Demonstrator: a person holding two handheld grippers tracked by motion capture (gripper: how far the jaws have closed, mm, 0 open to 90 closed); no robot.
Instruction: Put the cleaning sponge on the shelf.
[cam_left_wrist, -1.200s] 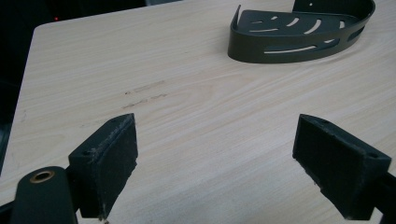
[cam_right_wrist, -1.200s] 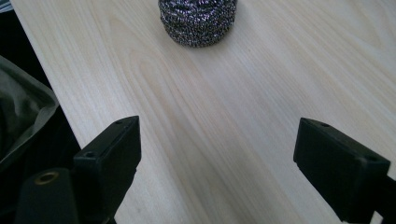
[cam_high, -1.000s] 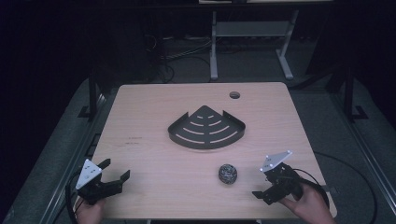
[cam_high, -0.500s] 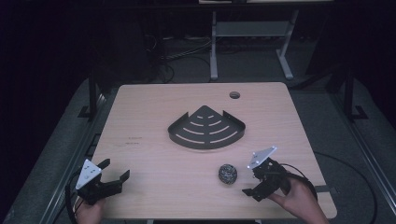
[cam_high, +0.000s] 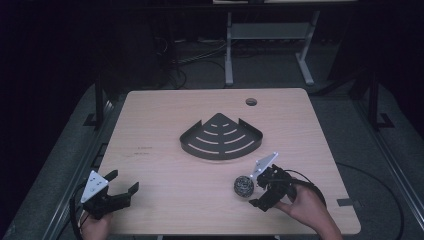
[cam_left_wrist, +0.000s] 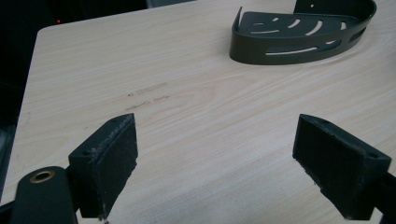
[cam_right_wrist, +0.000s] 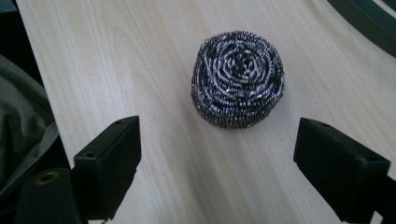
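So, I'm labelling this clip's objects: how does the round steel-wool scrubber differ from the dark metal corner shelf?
The round steel-wool scrubber is a small, shiny grey ball of coiled wire; the dark metal corner shelf is much larger, matte, flat and fan-shaped, with slots and a low rim. The scrubber sits just ahead of the open right gripper; the shelf lies mid-table, no gripper near. Both rest on the wooden table.

The left hand-held gripper (cam_left_wrist: 215, 168), jaws wide apart, hovers over the wooden table (cam_left_wrist: 187, 93) facing a dark slotted tray (cam_left_wrist: 299, 39).
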